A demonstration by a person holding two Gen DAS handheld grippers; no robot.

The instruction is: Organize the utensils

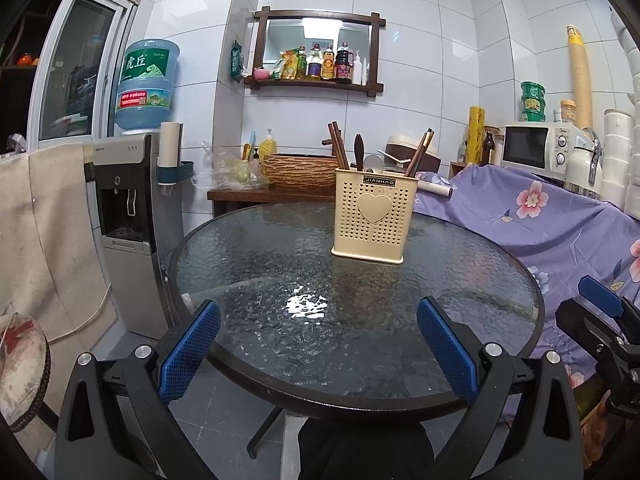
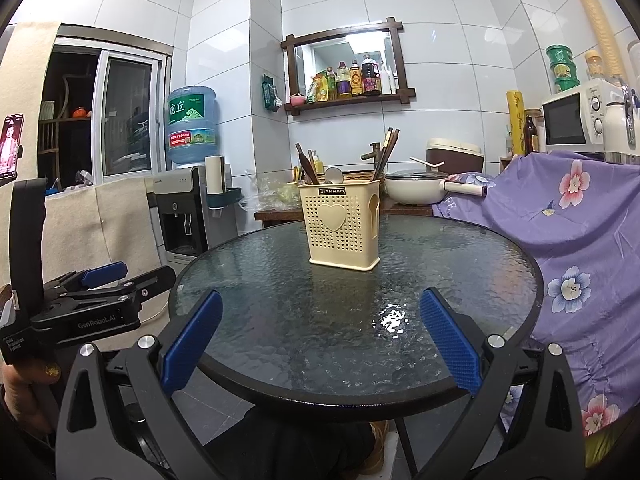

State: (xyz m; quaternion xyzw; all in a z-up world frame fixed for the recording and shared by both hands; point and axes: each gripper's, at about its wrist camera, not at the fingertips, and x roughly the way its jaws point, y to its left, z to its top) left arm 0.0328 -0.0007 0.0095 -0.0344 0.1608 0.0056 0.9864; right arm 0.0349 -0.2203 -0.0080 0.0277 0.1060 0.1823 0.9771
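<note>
Item 1: my left gripper (image 1: 318,344), fingers spread wide, holding nothing, hovering over the near edge of the round glass table (image 1: 248,264).
Item 2: my right gripper (image 2: 320,340), likewise spread and empty, just beside the left one, over the same edge.
Item 3: cream utensil holder (image 1: 375,220), upright on the far half of the table, well apart from both grippers. It holds chopsticks (image 1: 420,152), dark wooden handles (image 1: 359,148) and a metal spoon (image 2: 334,176).
</note>
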